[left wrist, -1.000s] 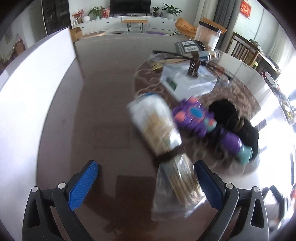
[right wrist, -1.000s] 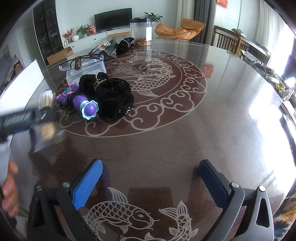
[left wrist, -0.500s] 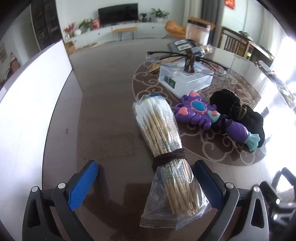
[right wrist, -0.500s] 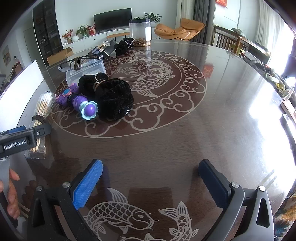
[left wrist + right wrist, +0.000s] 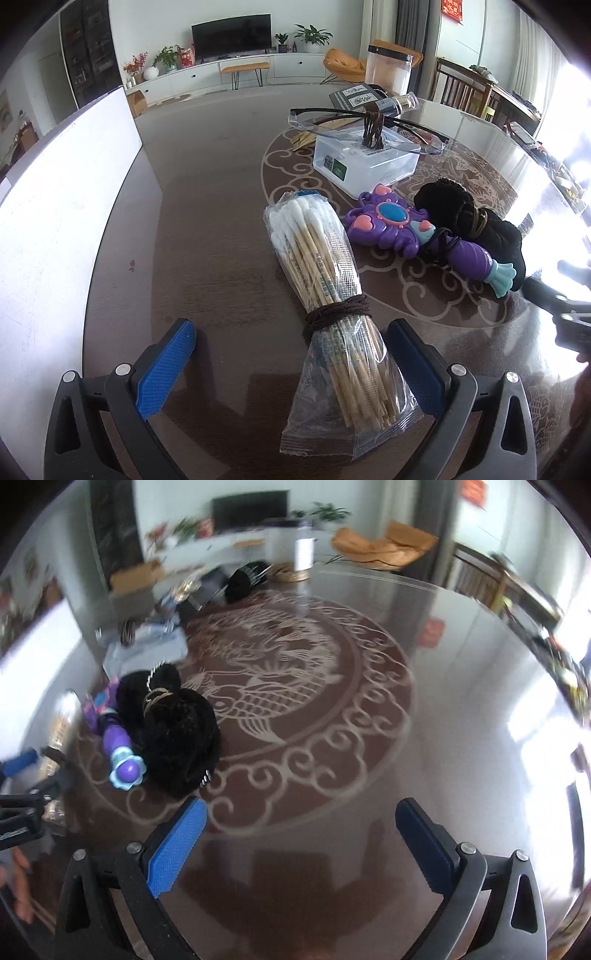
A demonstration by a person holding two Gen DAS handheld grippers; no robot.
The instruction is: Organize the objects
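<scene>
My left gripper [image 5: 291, 360] hangs wide open over the table [image 5: 207, 206]; the bagged bundle of cotton swabs [image 5: 325, 295] lies between its fingers, nearer the right one, untouched. My right gripper [image 5: 301, 840] gapes too, holding nothing, the black plush [image 5: 177, 734] just ahead-left of it.

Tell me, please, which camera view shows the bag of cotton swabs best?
The left wrist view: the bag of cotton swabs lies sharp and whole, cord-tied, between the open left gripper fingers. The right wrist view is motion-blurred and shows only a pale smear at its left edge.
</scene>
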